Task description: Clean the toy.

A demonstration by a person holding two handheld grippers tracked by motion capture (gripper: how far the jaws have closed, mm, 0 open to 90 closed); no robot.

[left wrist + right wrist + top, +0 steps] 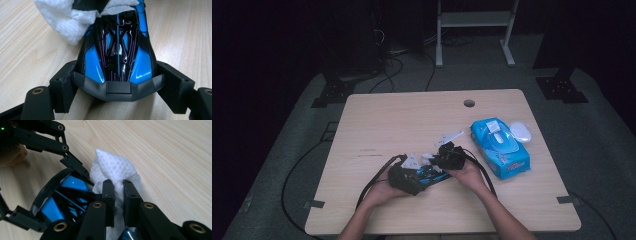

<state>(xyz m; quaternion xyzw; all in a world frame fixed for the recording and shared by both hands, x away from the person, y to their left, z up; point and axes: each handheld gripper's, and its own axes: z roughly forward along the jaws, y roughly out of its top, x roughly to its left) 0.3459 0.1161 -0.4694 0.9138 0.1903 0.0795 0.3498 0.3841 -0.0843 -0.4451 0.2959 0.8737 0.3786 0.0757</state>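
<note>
While my left claw clamps the toy car by its flanks just above the tabletop, my right claw pinches a white wipe against the car's body. Its glossy shell looks hard, light and slippery, so I judge a sideways hold safest; the wipe is soft and limp, best held by a bunched fold.

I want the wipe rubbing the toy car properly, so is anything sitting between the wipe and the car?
Nothing visible. The right gripper pinches the white wipe, which lies straight against the blue-and-black car. The left gripper clamps the car by its sides, away from that spot.
</note>
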